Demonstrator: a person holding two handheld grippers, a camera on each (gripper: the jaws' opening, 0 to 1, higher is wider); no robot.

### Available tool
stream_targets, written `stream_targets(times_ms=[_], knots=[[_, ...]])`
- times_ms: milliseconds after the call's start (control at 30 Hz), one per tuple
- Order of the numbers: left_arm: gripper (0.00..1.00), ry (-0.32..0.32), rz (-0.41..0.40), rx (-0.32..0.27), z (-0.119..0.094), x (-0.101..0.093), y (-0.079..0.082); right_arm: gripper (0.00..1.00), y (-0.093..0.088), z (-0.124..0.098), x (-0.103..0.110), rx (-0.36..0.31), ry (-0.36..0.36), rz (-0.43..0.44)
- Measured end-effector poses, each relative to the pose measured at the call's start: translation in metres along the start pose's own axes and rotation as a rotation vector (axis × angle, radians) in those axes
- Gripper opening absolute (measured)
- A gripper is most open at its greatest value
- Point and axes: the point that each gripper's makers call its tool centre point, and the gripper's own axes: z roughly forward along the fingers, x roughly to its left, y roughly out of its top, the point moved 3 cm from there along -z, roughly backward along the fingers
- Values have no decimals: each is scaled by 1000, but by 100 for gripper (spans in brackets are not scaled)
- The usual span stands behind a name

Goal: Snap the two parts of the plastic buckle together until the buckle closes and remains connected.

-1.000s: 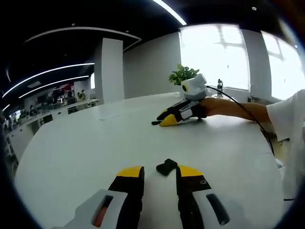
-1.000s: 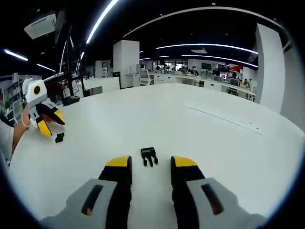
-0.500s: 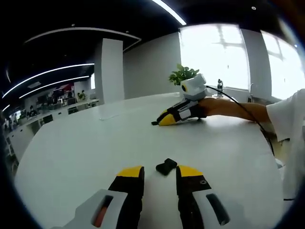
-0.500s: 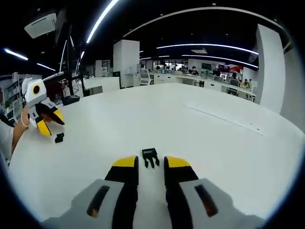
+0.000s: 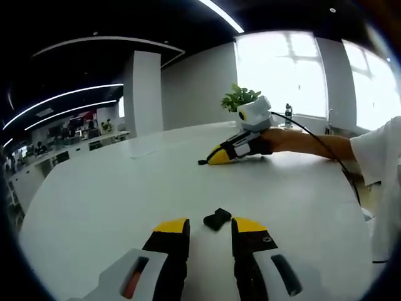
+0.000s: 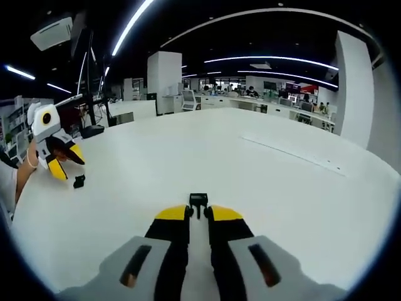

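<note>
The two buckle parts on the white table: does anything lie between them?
Nothing: in the left gripper view, bare table runs from the socket part to the pronged part, which the right gripper has pinched.

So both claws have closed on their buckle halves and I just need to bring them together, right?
Not quite. In the left gripper view the left claw is open, and its buckle half lies loose on the white table just ahead of it. The right gripper view shows the right claw closed on the pronged half.
</note>
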Motion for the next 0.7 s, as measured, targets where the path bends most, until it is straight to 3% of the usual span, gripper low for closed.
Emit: stream_targets(times_ms=[700], knots=[[26, -7, 5, 4, 0, -4, -1, 12, -4, -10, -8, 4, -42, 25]])
